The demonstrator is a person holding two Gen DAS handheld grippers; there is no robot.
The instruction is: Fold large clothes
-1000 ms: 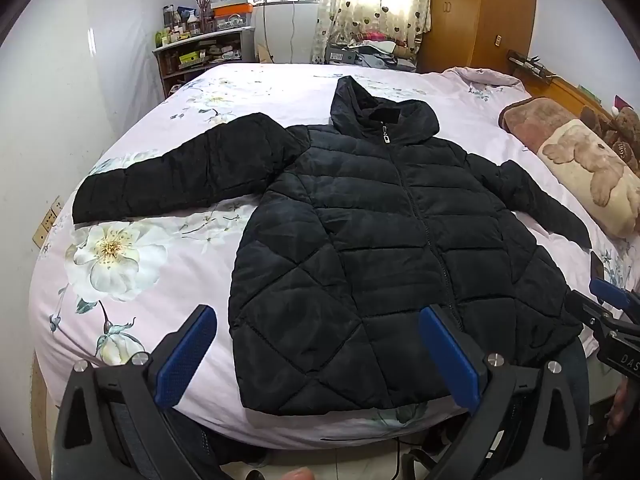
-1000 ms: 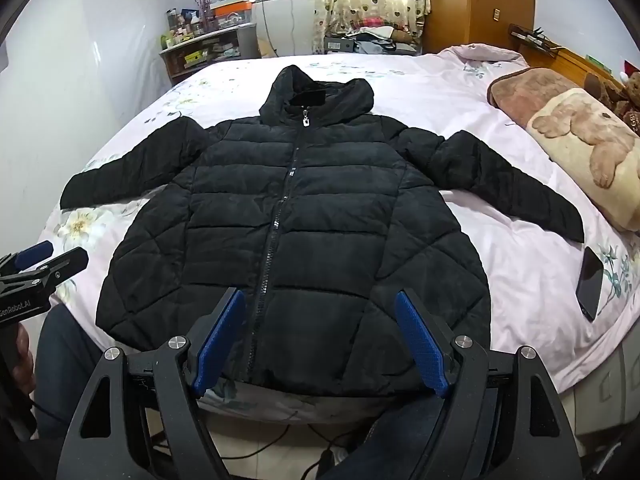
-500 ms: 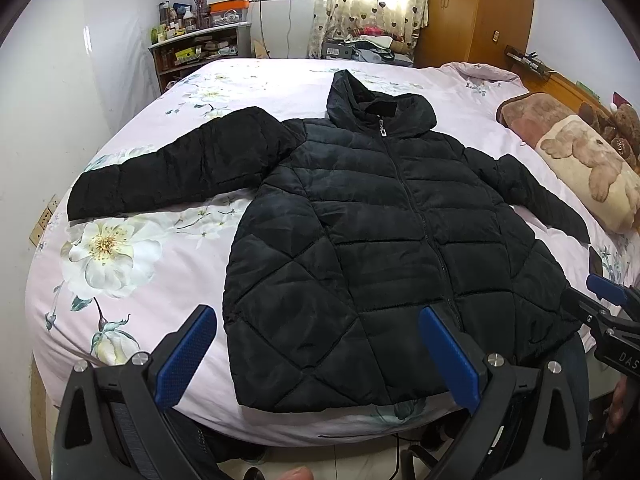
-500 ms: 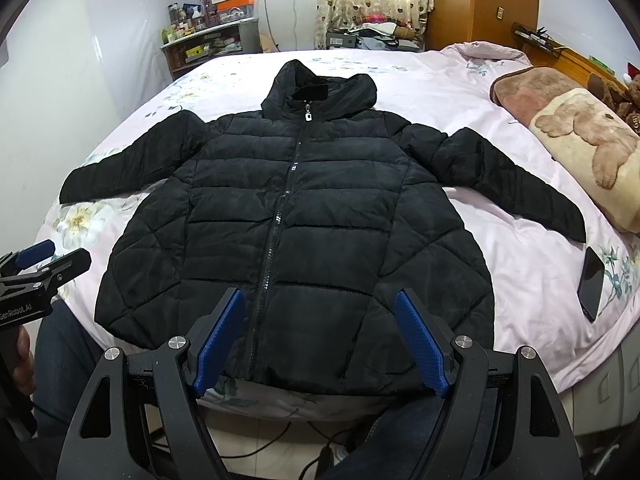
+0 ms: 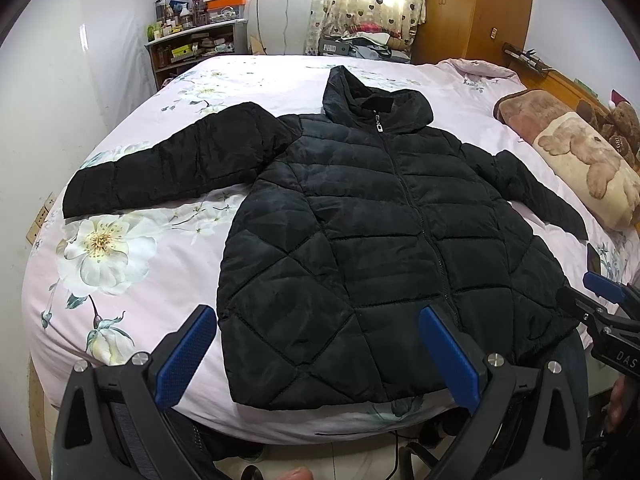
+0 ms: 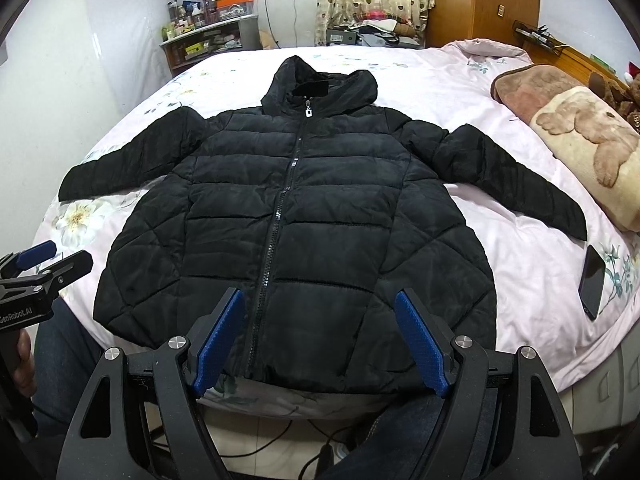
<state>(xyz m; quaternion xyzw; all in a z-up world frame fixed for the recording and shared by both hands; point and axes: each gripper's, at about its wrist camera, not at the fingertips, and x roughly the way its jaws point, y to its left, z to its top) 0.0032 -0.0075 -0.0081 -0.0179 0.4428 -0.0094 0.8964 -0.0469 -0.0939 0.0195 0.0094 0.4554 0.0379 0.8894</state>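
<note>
A black quilted hooded jacket (image 5: 384, 248) (image 6: 296, 232) lies flat and zipped on the pink floral bed (image 5: 132, 264), hood away from me, both sleeves spread sideways. My left gripper (image 5: 318, 354) hangs open above the jacket's near left hem, nothing between its blue pads. My right gripper (image 6: 320, 344) hangs open over the hem's middle by the zipper, also holding nothing. Each gripper shows at the edge of the other's view: the right gripper (image 5: 600, 300) and the left gripper (image 6: 44, 264).
A dark phone (image 6: 593, 280) lies on the bed near the right sleeve. A bear-print pillow (image 6: 580, 140) and brown plush toys sit at the right. Shelves (image 5: 192, 48), a curtained window and a wooden wardrobe (image 5: 476, 8) stand behind. A person's jeans-clad legs (image 6: 400, 436) press against the bed's near edge.
Both grippers have risen and tilted slightly, so the jacket sits a little lower and nearer in both views. The jacket itself has not moved.
</note>
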